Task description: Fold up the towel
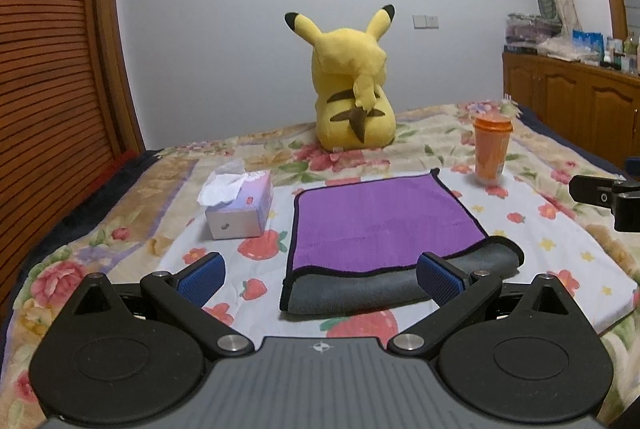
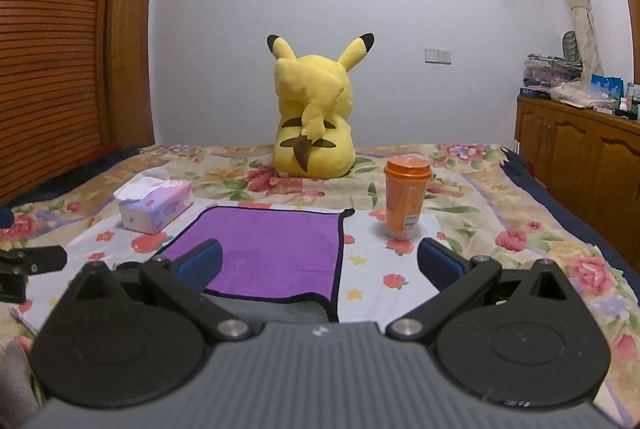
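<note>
1. Now lying flat on the bedsheet point(image 1: 520, 229), between tissue box point(image 1: 240, 209) and cup point(image 1: 492, 149): towel point(image 1: 376, 221), purple side up, grey near edge rolled over.
2. Hovering just short of that near edge, both spread wide and gripping nothing: left gripper point(image 1: 320, 271), right gripper point(image 2: 320, 261).
3. Advising: pinching both near corners evenly, lifting together, carrying straight to the far edge, keeping clear of the cup.

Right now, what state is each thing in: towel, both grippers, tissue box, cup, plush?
Towel: flat on the bed, near edge turned so grey underside shows.
Left gripper: open, empty, at towel's near edge.
Right gripper: open, empty.
Tissue box: open, tissue sticking out.
Cup: upright, lid on.
Plush: sitting upright, facing away.
</note>
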The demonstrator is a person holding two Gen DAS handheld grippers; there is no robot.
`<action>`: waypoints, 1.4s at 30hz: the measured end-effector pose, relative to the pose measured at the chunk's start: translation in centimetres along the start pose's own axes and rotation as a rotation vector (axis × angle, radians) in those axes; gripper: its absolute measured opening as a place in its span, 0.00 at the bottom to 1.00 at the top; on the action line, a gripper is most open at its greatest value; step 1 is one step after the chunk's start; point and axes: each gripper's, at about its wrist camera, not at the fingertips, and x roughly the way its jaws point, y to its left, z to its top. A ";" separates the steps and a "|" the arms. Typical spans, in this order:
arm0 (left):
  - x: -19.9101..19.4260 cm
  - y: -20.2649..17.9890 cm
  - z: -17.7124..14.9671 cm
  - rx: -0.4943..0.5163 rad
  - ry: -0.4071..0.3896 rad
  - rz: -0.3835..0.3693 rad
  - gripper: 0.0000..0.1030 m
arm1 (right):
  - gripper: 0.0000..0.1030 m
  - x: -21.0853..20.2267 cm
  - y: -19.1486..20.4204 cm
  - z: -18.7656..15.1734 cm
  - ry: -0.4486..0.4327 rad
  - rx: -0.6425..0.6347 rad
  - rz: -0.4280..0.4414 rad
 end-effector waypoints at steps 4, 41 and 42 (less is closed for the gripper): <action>0.9 -0.1 0.1 0.010 0.020 -0.001 1.00 | 1.00 0.6 0.1 -0.1 0.020 -0.006 0.004; 9.6 1.2 1.2 0.031 0.140 -0.009 1.00 | 1.00 7.5 1.0 0.3 0.151 -0.083 0.090; 9.8 1.3 1.2 0.028 0.145 -0.012 1.00 | 1.00 7.7 1.0 0.2 0.158 -0.082 0.094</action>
